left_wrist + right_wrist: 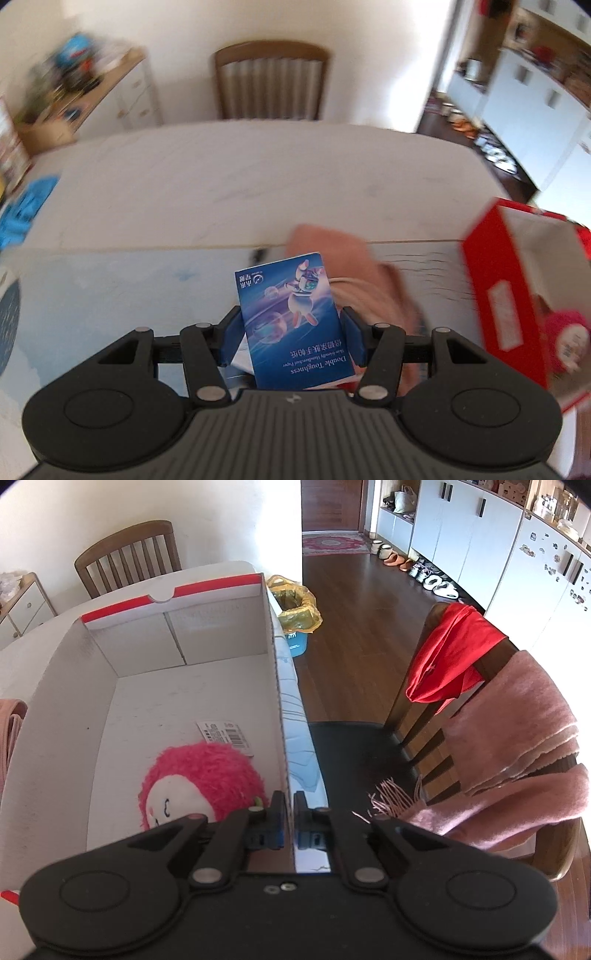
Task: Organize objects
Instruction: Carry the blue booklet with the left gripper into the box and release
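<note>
My left gripper (291,334) has its blue pads pressed against the two sides of a blue pack of tissue paper (295,325), about half spread, the pack upright between them and lifted clear of the table (221,192). Just behind the pack lies a pink cloth (332,251) on the table, and to its right stands the red cardboard box (491,295), its open top showing a pink plush toy (565,332) inside. A wooden chair (271,85) stands at the table's far side against the wall. My right gripper (289,812) is pinched tight on the box's right-hand wall (275,686), one finger inside and one outside. Within the box the plush toy (199,779) lies at the near end beside a barcode label (225,736). Right of the box, a dark chair (424,716) carries a red garment (450,653) and a pink scarf (517,746).
</note>
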Available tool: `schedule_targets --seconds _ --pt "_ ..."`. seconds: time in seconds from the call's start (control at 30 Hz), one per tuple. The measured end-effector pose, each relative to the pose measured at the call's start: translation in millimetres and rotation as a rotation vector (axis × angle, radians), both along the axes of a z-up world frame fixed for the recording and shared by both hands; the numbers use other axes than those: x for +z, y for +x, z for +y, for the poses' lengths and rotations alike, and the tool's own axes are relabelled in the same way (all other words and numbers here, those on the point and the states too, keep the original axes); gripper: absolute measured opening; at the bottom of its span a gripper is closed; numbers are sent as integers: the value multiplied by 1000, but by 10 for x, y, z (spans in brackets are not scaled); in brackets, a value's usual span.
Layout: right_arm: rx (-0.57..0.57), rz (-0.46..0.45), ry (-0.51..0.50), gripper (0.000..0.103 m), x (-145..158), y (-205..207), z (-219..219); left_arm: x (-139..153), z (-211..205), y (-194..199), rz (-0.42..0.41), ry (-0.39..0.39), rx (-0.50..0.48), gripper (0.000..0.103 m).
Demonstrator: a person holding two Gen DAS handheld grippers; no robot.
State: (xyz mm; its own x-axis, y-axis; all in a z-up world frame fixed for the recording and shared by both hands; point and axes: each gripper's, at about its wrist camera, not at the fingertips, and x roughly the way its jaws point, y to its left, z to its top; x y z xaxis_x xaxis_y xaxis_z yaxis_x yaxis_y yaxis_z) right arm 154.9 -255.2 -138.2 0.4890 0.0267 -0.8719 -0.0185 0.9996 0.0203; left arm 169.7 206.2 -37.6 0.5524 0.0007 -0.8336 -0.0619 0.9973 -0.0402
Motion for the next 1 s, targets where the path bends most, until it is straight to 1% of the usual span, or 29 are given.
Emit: schedule_targets --seconds 0.1,0.3,0.43,0.6,0.73,0.83,0.9,1.0 --pt "3 0 5 4 -2 2 -8 120 -328 -13 -26 3 -85 55" --pt "2 -2 23 3 5 -8 -32 258 -991 25 -52 -15 -243 55" --pt "14 -5 29 3 0 -30 -32 255 -1494 29 -56 -11 -336 55" --pt "39 -8 27 2 0 -46 -27 211 -2069 157 -39 -23 -431 55" --pt "56 -10 25 3 5 -78 -8 100 -2504 326 -17 -9 -484 55" --pt "67 -10 27 3 11 -95 -3 -49 -2780 464 10 12 -509 55" --pt "77 -11 26 4 15 -106 2 -172 -2935 565 31 31 -514 55" --pt "92 -10 27 4 17 -116 3 -354 -3051 723 76 30 -495 55"
